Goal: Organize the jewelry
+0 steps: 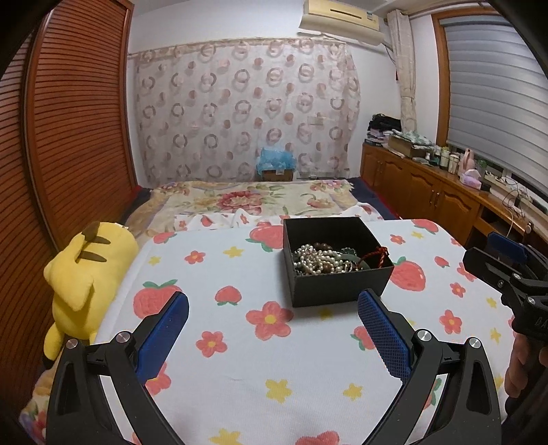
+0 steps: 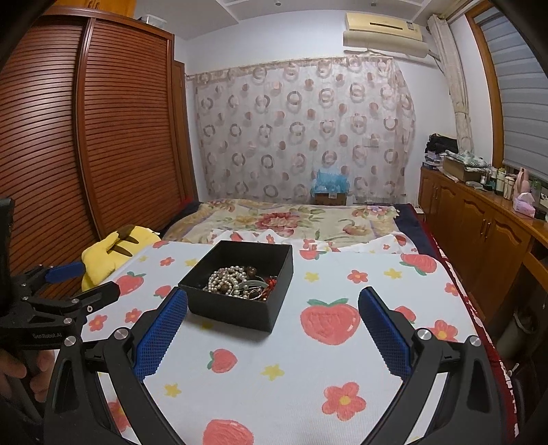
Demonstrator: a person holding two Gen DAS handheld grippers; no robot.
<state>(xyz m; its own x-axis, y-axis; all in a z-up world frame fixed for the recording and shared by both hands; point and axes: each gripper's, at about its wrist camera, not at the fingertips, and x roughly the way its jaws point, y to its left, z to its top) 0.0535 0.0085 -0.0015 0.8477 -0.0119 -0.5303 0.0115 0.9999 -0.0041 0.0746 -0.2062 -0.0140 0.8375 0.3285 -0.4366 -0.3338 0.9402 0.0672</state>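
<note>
**Both grippers wide apart, box of jewelry untouched on the bed**

Left gripper [image 1: 274, 308] – blue pads spread wide, nothing between them, hovering over the strawberry-and-flower blanket [image 1: 239, 369]. Right gripper [image 2: 273, 306] same: jaws wide, nothing held, above the same blanket. Each shows at the edge of the other's view, and a bit of the hand [image 2: 15, 373] holding the left one is visible at the frame's lower left.

Black box [image 1: 339, 284], lid off, sits on the blanket just ahead of both tools – in the left view its near right corner is just beside the right pad tip; in the right view its near left corner is just beside the left pad tip. Contact can't be confirmed in either view.

Inside: tangled jewelry [image 1: 325, 260] – a pearl strand, darker beads, a red cord against the right wall, something green among them. Finer items too small to tell.

Left of the box, at the blanket's edge: yellow plush toy [image 1: 82, 270] lying beside the slatted wooden wardrobe [image 1: 78, 119].

Further back: floral bedspread [image 1: 253, 198], then a circle-patterned curtain [image 1: 246, 109] on the far wall, air conditioner [image 1: 342, 20] above it. Wooden cabinet [image 1: 421, 188] with clutter along the right, under a window blind [image 1: 496, 89].
</note>
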